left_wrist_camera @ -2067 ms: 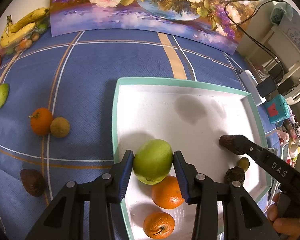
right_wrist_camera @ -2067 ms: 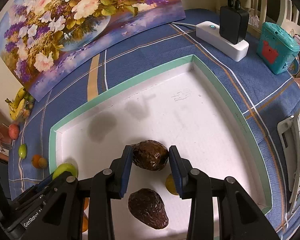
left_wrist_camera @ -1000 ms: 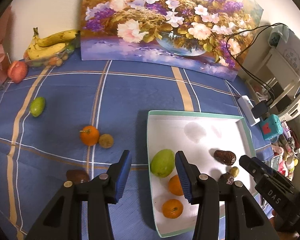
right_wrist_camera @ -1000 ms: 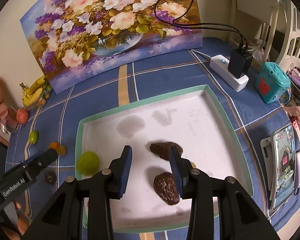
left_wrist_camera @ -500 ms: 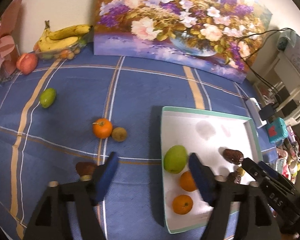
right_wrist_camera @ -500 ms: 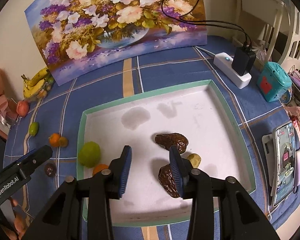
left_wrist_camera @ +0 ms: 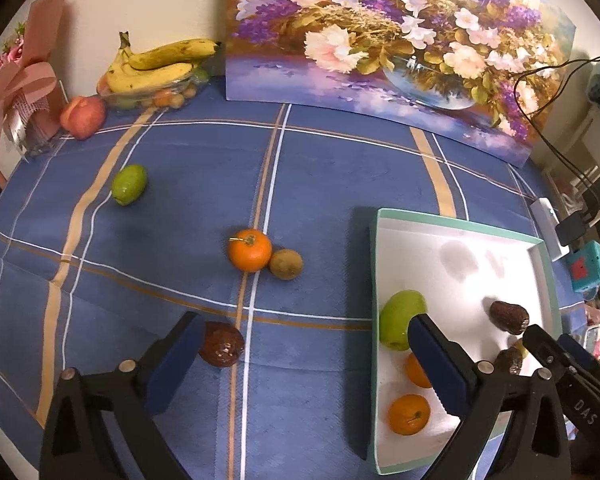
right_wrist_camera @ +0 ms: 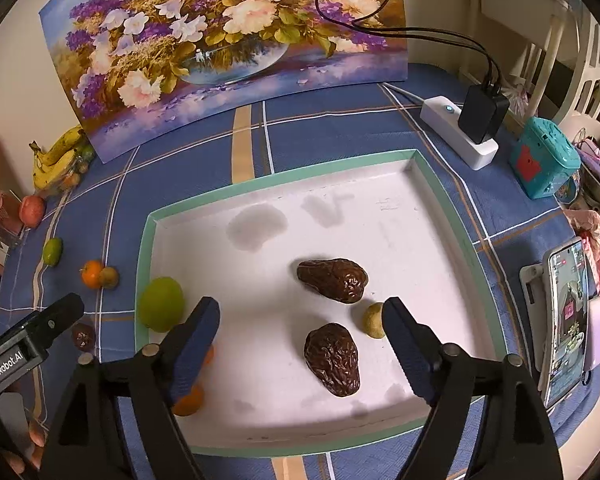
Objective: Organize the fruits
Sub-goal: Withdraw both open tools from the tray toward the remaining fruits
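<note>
A white tray with a teal rim [left_wrist_camera: 456,220] [right_wrist_camera: 284,178] holds a green apple [left_wrist_camera: 400,318] [right_wrist_camera: 160,308], two oranges [left_wrist_camera: 408,414], two dark avocados [right_wrist_camera: 334,278] [right_wrist_camera: 332,358] and a small yellow-green fruit [right_wrist_camera: 374,320]. On the blue cloth lie an orange [left_wrist_camera: 250,250], a kiwi [left_wrist_camera: 286,264], a dark avocado [left_wrist_camera: 222,344] and a green lime [left_wrist_camera: 129,184]. My left gripper [left_wrist_camera: 304,364] is wide open and empty, above the cloth beside the tray. My right gripper [right_wrist_camera: 300,340] is wide open and empty, above the tray.
Bananas in a dish [left_wrist_camera: 156,68] and a red apple [left_wrist_camera: 82,116] stand at the back left, next to a pink gift box [left_wrist_camera: 16,92]. A flower painting [left_wrist_camera: 380,40] leans on the wall. A power strip [right_wrist_camera: 460,136], teal toy [right_wrist_camera: 544,158] and phone [right_wrist_camera: 568,320] sit right.
Both grippers let go of their fruit, the green apple and a dark avocado, pulled back and up, and have opened wide. The left view now takes in the loose fruit on the cloth.
</note>
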